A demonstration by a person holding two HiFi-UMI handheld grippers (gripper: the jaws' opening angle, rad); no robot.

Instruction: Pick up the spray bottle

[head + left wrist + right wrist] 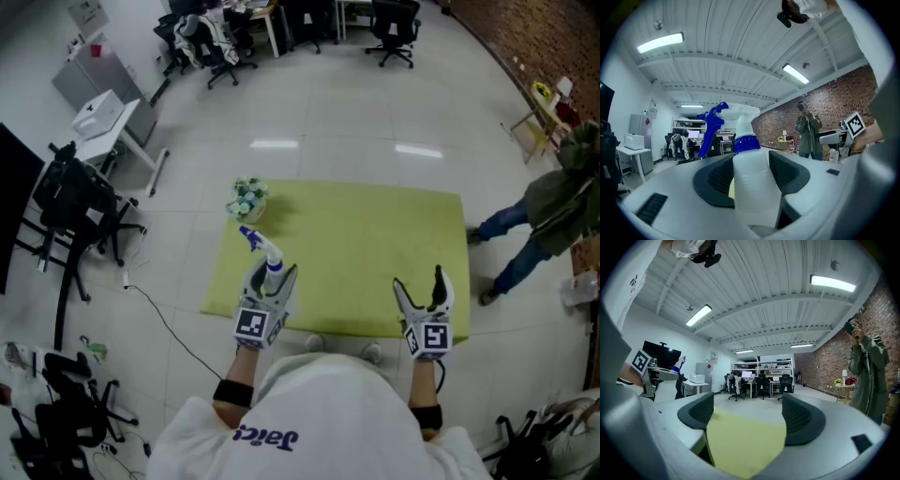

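Note:
A white spray bottle (271,273) with a blue collar and blue trigger stands upright between the jaws of my left gripper (274,280), over the near left part of the yellow-green table (375,234). In the left gripper view the bottle's body (752,185) fills the gap and both pads press its sides, so the gripper is shut on it. My right gripper (424,284) hovers at the table's near right edge. Its jaws stand apart with only the yellow tabletop (745,439) between them.
A small bunch of pale flowers (247,199) sits at the table's far left corner. A person in a green jacket (548,211) stands to the right of the table. Office chairs (70,202), a white side table (105,117) and floor cables lie to the left.

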